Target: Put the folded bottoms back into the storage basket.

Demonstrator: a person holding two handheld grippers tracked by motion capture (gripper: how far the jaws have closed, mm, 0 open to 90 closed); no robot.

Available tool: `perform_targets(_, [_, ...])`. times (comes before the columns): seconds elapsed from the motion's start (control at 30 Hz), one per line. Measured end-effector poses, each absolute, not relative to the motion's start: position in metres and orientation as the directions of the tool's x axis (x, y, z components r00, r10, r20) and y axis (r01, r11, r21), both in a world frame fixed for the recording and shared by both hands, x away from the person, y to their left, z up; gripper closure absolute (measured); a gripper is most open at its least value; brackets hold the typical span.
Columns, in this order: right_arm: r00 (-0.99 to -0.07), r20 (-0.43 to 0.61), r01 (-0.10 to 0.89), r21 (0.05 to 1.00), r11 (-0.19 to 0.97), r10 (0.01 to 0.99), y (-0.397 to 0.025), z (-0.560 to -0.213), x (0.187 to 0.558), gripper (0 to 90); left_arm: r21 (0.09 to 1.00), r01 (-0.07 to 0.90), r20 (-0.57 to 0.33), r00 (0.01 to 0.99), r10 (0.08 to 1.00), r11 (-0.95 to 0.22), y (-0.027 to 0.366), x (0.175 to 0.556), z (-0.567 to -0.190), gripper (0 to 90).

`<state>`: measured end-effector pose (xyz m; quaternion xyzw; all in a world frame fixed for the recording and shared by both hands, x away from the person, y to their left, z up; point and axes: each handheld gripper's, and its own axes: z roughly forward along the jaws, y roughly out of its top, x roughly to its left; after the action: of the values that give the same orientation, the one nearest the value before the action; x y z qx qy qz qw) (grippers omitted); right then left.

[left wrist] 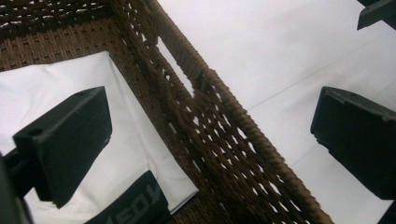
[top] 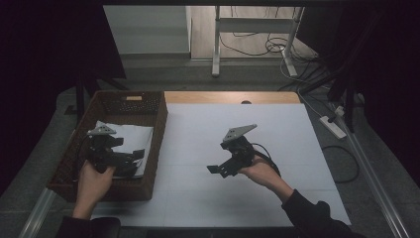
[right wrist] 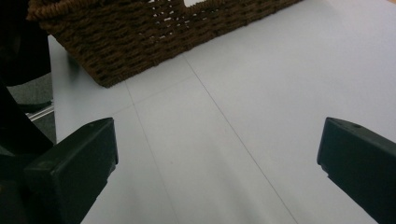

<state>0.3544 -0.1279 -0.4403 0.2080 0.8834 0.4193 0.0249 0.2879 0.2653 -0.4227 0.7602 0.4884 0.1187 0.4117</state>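
Left claw (left wrist: 205, 140) wide open, straddling basket (left wrist: 224, 121) wall.

From the left gripper view I look along my left gripper (left wrist: 205, 140), its two black jaws spread wide with nothing between them. One jaw hangs over a white folded cloth (left wrist: 70, 88) lying inside the brown woven basket (left wrist: 219, 140); the other sits out over the white table surface (left wrist: 280, 51). The basket's rim runs diagonally between the jaws. A dark band with pale lettering (left wrist: 133, 207) crosses the cloth's near edge, too cropped for me to read
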Motion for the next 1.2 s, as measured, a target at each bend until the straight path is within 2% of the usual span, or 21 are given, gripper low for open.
perform_targets(0.3, [-0.899,0.126,0.360,0.757,0.546,0.419,-0.150,-0.440,0.347,0.0,0.761,0.612,-0.182,0.518,0.836,-0.214,0.255,0.271,-0.427,0.0])
perform_targets(0.83, [-0.882,0.088,0.360,0.761,0.541,0.463,-0.184,-0.439,0.328,0.0,0.789,0.577,-0.185,0.554,0.812,-0.213,0.247,0.254,-0.437,0.0])
perform_targets(1.2, [-0.847,0.065,0.380,0.768,0.515,0.528,-0.216,-0.438,0.315,0.0,0.794,0.566,-0.180,0.565,0.805,-0.219,0.244,0.243,-0.444,0.0])
